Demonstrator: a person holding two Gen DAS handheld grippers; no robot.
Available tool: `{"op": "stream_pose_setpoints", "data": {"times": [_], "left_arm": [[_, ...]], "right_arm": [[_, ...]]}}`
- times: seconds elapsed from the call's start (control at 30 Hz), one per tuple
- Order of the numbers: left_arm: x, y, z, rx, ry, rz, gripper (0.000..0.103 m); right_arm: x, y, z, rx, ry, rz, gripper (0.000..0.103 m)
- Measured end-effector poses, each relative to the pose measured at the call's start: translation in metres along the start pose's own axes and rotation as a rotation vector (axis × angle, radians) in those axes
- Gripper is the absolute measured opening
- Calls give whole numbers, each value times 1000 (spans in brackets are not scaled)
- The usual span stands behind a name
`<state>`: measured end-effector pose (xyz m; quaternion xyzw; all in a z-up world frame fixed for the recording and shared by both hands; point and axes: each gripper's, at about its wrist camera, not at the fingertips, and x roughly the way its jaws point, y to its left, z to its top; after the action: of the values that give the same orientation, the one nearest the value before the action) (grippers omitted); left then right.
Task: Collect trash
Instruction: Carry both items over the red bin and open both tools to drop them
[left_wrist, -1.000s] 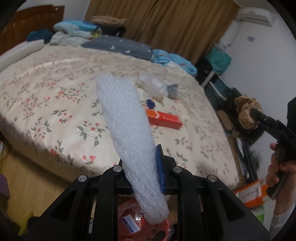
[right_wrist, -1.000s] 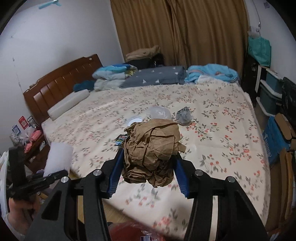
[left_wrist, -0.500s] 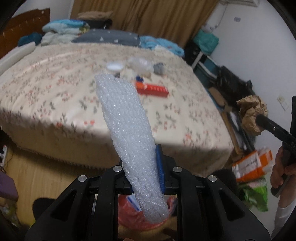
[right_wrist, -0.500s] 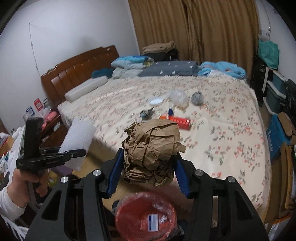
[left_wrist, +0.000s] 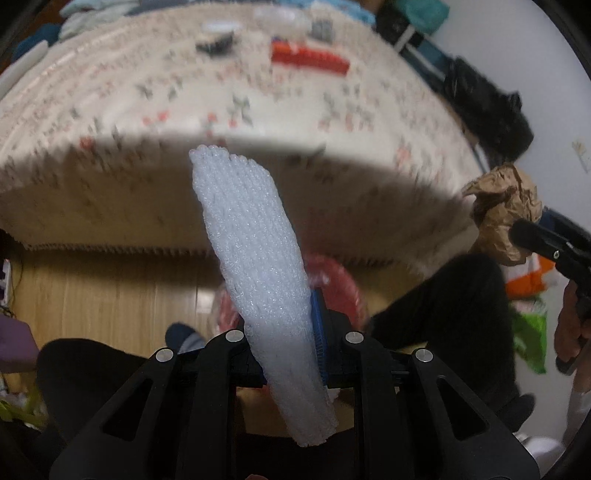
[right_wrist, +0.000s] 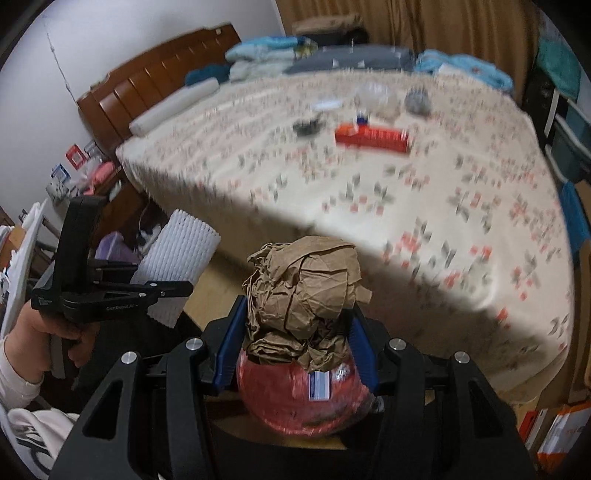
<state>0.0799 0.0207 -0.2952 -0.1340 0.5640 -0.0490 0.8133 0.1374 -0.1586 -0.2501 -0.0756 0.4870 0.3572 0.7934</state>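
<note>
Trash, two pieces, is held in the two grippers above a red bag on the wooden floor at the foot of the bed. A white foam net, a long flattened sleeve, is clamped near its lower end by the left gripper, whose jaws are nearly closed on it; the longer part stands up past the blue pads and a short tail hangs below them. The same net is seen from the right wrist view as a ribbed white tube crossed by the black finger of the left gripper, which is carried in a hand with a white sleeve. A crumpled ball of brown paper is pinched between the blue pads of the right gripper, jaws about half open and pressed against both sides of the ball, which bulges above them. In the left wrist view the paper is seen at the right edge, on the tip of the right gripper. The bag is seen directly beneath the paper, with a white label facing up; in the left wrist view its red rim shows behind the net. Left on the floral bedspread, blurred: a red box, a small dark item, a clear plastic piece and a grey wad. Dark trouser legs are seen beside the bag.
</note>
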Motion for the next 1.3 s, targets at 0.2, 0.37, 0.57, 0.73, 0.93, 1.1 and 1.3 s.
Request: {"op": "stream_pose_setpoints", "data": {"times": [0.2,0.37,0.57,0.73,0.93,1.1,1.3], "left_arm": [[44,5,-13,1,133,-15,19],[77,14,-22,-14,226,-26,19],[116,23,-27,-44,344,-49,19],[154,35,-33,-93,457,-69,19],[191,48,-43,-142,533,-79,19],[215,57,-50,-178,578,-73,19],[228,61,-54,-189,607,-86,65]], "right_arm": [[48,-7,-19,-9,135,10,51],[85,-15,-34,-7,248,15,51],[121,-18,-48,-24,356,9,51],[154,-21,-56,-40,445,3,51],[192,-25,-68,-73,547,1,51],[222,-29,-79,-89,619,-3,51],[245,-31,-93,-122,692,-16,74]]}}
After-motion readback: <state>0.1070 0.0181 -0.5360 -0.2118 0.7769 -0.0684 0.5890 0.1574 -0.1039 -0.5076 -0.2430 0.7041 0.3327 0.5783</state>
